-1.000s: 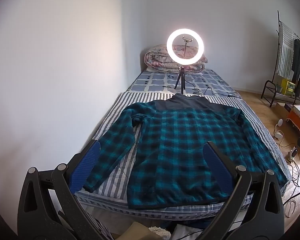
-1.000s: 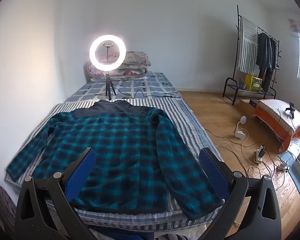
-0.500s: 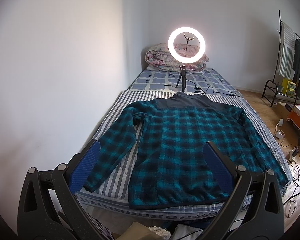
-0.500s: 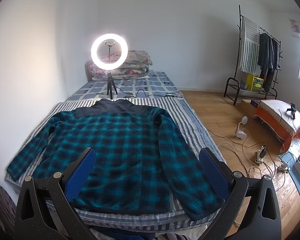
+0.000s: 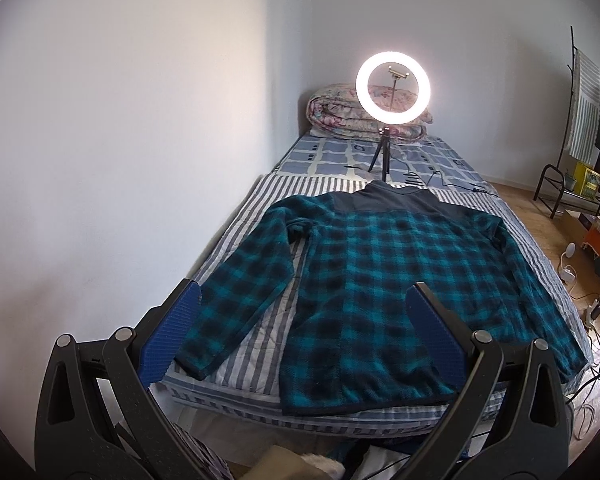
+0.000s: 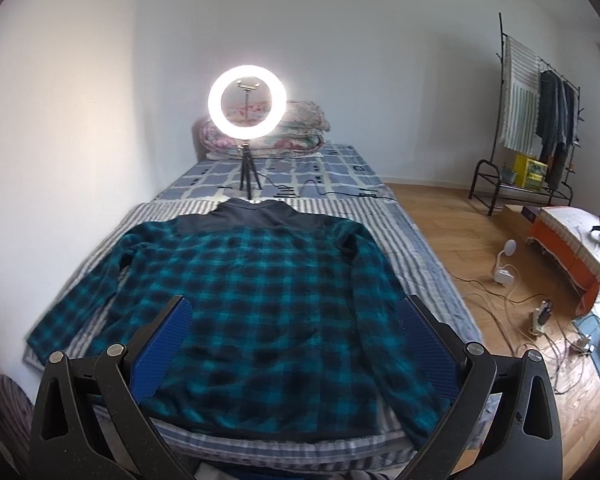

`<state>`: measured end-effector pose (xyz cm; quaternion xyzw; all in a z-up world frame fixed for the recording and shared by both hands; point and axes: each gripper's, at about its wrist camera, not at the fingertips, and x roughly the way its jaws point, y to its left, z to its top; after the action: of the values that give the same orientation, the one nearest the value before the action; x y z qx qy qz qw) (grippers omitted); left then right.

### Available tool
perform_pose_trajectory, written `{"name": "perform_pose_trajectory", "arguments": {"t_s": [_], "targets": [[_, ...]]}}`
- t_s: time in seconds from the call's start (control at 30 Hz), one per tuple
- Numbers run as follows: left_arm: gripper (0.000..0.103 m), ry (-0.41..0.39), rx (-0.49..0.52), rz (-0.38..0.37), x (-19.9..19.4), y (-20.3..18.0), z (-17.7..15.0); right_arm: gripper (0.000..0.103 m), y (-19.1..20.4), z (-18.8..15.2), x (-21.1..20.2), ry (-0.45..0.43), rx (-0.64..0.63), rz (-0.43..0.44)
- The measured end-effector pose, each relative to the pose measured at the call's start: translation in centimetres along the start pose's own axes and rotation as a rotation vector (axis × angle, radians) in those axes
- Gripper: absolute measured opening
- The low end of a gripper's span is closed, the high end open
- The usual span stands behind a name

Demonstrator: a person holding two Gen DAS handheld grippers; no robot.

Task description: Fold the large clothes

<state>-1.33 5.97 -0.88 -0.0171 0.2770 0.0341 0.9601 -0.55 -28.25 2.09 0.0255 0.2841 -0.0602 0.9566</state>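
With my left gripper (image 5: 300, 336) and right gripper (image 6: 296, 340) both spread and empty, I should pinch each sleeve cuff of the flat teal plaid fleece shirt (image 5: 380, 280) cleanly before folding inward.

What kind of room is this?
Most likely a bedroom at home: a bed with a plaid jacket spread flat, folded quilts at its head, and a clothes rack by the wall.

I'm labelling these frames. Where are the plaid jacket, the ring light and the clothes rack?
plaid jacket (image 5: 380, 280), left wrist view, middle of its back panel.
ring light (image 6: 247, 101), right wrist view, centre of its glowing hoop's opening.
clothes rack (image 6: 520, 100), right wrist view, striped cloth hanging on it.
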Motion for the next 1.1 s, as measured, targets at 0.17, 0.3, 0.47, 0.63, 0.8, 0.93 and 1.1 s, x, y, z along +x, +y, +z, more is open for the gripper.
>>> {"name": "perform_pose_trajectory", "arguments": {"t_s": [0.17, 0.3, 0.47, 0.63, 0.8, 0.93, 1.1], "targets": [[0.103, -0.005, -0.037, 0.000, 0.0, 3.3, -1.7, 0.102, 3.7, 0.5, 1.4, -0.038, -0.012, 0.137], [0.101, -0.020, -0.043, 0.012, -0.5, 5.6, -3.2, 0.102, 7.7, 1.0, 3.1, -0.025, -0.069, 0.278], [0.084, 0.007, -0.055, 0.015, -1.1, 7.7, -4.7, 0.102, 13.4, 1.5, 6.3, 0.058, -0.126, 0.456], [0.066, 0.073, -0.102, -0.005, -1.3, 10.0, -6.6, 0.102, 19.5, 0.9, 8.5, 0.135, -0.179, 0.623], [0.055, 0.119, -0.142, -0.009, -1.4, 12.0, -8.0, 0.091, 27.2, -0.6, 10.2, 0.224, -0.266, 0.783], [0.054, 0.124, -0.165, 0.003, -1.7, 13.3, -8.7, 0.078, 33.9, -2.8, 11.2, 0.308, -0.368, 0.884], [0.051, 0.130, -0.189, 0.026, -1.7, 14.8, -9.2, 0.075, 40.3, -6.6, 12.9, 0.399, -0.440, 0.942]]}}
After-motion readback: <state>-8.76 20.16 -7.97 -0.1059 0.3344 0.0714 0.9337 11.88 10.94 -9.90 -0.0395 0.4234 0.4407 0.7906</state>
